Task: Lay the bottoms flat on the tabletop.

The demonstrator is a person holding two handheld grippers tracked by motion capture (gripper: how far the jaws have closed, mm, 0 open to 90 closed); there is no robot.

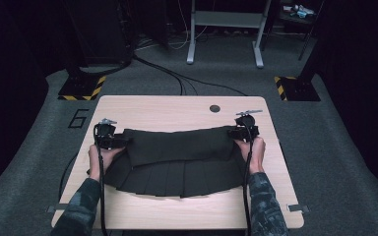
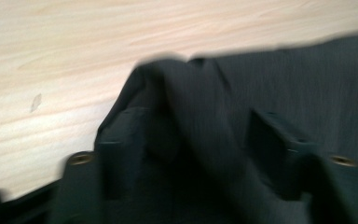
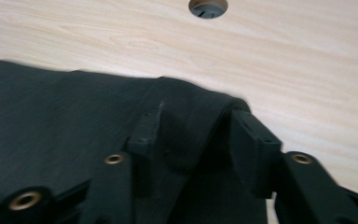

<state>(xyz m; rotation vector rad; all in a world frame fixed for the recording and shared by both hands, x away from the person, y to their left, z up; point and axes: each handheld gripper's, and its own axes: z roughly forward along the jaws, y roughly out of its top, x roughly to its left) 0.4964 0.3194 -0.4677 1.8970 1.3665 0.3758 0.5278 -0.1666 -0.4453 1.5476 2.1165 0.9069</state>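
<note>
A black pleated skirt (image 1: 177, 157) lies spread flat on the light wooden table (image 1: 177, 110), waistband toward the far side. My left gripper (image 1: 120, 141) is at the waistband's left corner and my right gripper (image 1: 231, 132) at its right corner. In the left gripper view the jaws of my left gripper (image 2: 198, 116) stand apart with a raised fold of the skirt (image 2: 307, 79) between them. In the right gripper view my right gripper (image 3: 196, 116) also stands apart around a hump of the skirt (image 3: 51, 102), with a dark gap beside the right jaw.
A round cable hole (image 1: 214, 108) sits in the table near its far edge, just beyond the right gripper, and shows in the right gripper view as the hole (image 3: 208, 7). Bare wood runs along the far and near edges. Grey carpet, cables and stand legs surround the table.
</note>
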